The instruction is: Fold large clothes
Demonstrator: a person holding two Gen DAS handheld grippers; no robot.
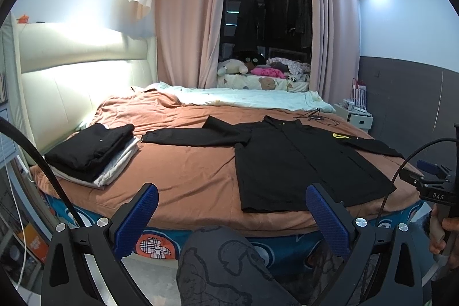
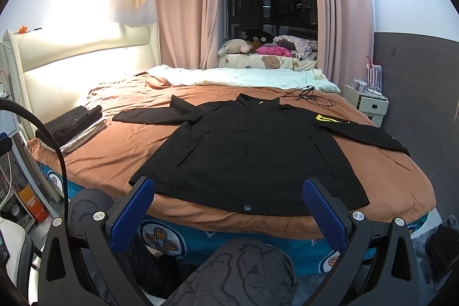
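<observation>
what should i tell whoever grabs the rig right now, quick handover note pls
Left hand-held gripper: open, empty, held off the near edge of the bed.
Right hand-held gripper: open, empty, just short of the hem of the black jacket.
Black jacket: spread flat, front up, on the brown sheet, both sleeves out to the sides, hem toward you. Not folded yet.
Done: a stack of folded clothes sits on the bed near the headboard, to the left of the jacket.
Left: fold the sleeves in, fold the body, then probably add it to the stack.
Note: a black cable lies on the bed beyond the collar.
</observation>
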